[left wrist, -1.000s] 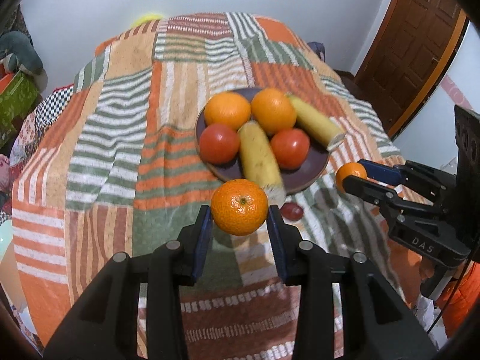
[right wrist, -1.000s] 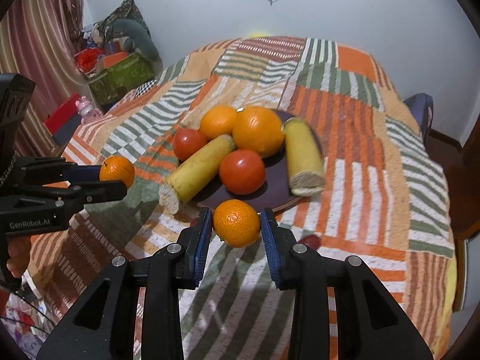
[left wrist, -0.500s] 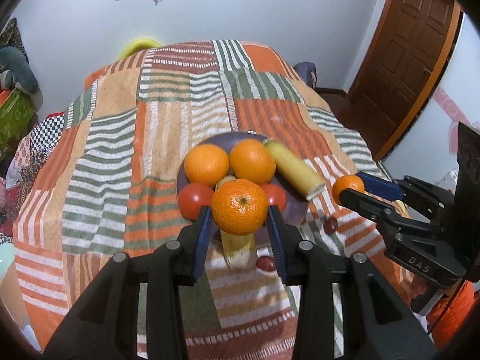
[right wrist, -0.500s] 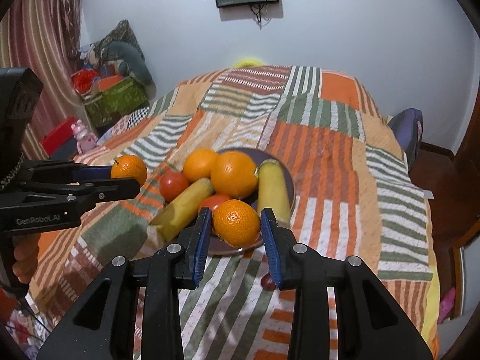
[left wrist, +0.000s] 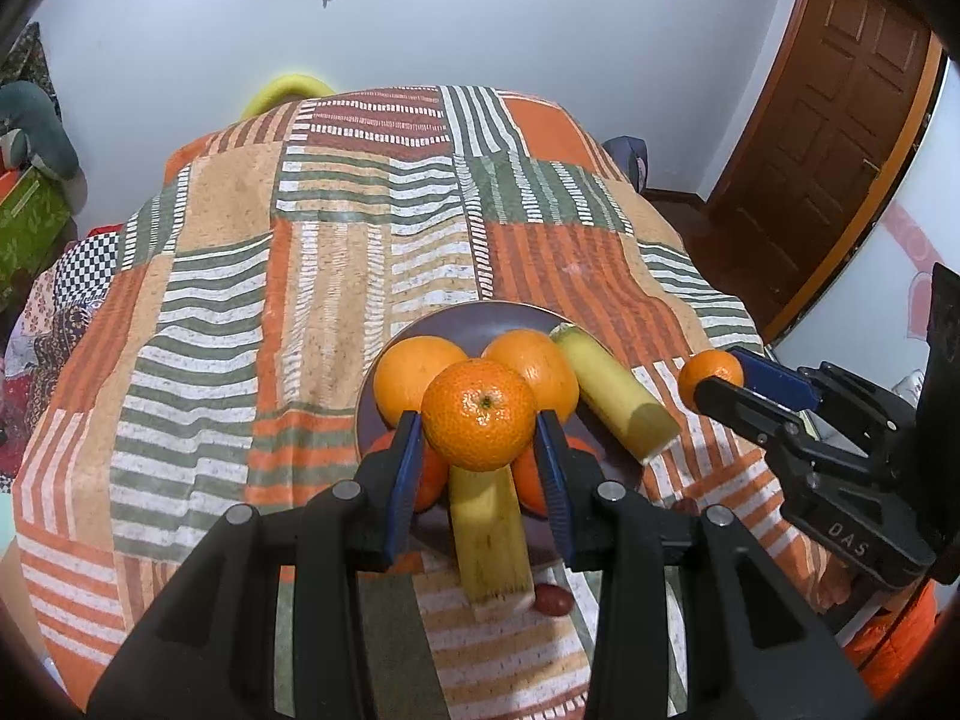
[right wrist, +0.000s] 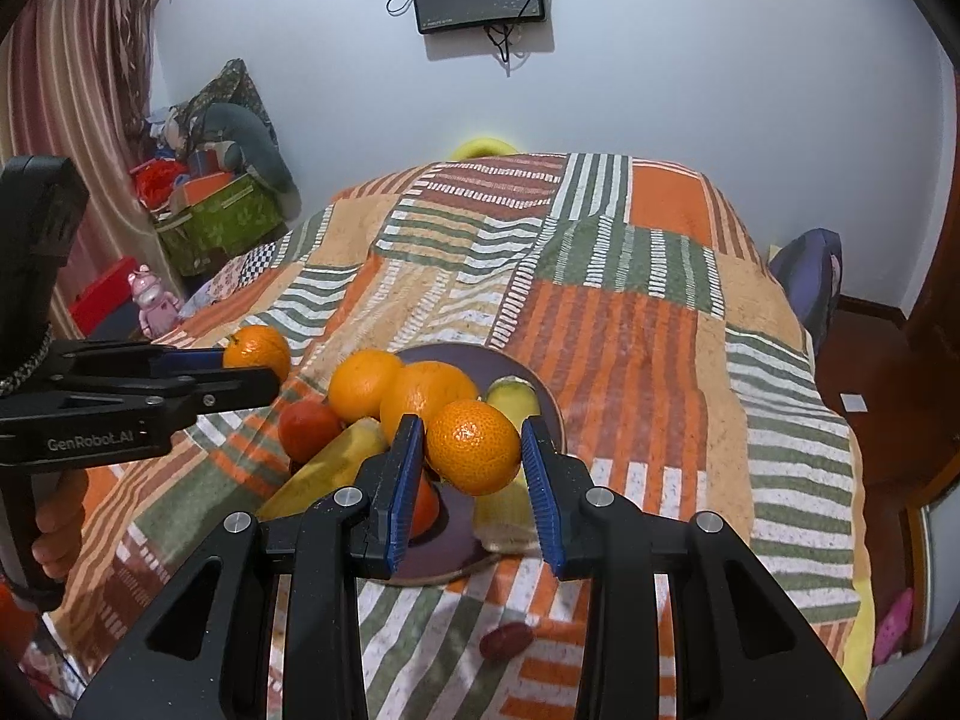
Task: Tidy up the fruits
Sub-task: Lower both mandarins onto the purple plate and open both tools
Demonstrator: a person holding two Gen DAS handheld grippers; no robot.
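Holding a mandarin (left wrist: 478, 414) clenched in my left tool (left wrist: 478, 450), I note it hangs above the near side of the plate (left wrist: 474, 321), over the banana piece (left wrist: 489, 531). Right view: my right tool (right wrist: 473, 459) grips a second mandarin (right wrist: 473, 447), above the plate's near right. Recommend lowering each into a free gap on the plate before releasing, lest fruit roll onto the bed (right wrist: 654, 336).

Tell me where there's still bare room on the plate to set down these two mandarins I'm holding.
The plate shows bare surface at its far rim, behind the two oranges. In the right wrist view there is another strip at its right edge, beside the right banana piece. The near half is crowded with tomatoes and the other banana piece; the bedspread around is bare.
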